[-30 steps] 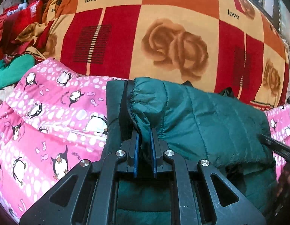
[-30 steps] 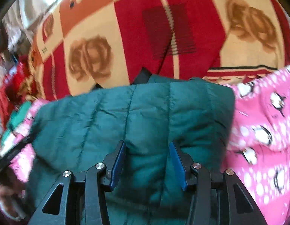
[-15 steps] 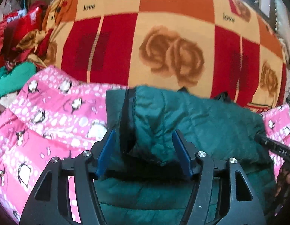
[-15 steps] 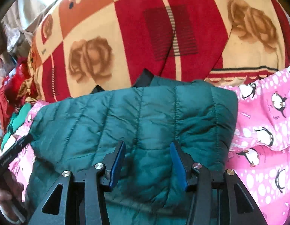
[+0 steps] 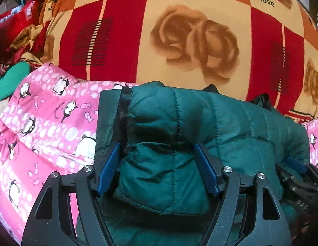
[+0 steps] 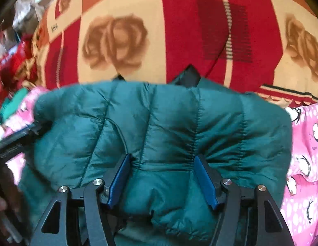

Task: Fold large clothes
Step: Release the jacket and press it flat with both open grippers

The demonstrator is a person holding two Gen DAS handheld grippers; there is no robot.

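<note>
- Now the left gripper [image 5: 156, 169] is seen spread wide over the dark green quilted puffer jacket [image 5: 210, 127], where a second ago its jaws were pinched on a fold.
- The right gripper [image 6: 162, 181] is likewise spread, pressed into the padding.
- The jacket's lower part is cut off; it lies folded on a pink penguin-print quilt [image 5: 48, 123], before a rose-patterned blanket [image 5: 191, 41].

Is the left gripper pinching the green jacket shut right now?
No, the left gripper has its blue fingers spread wide apart around the green jacket.
</note>
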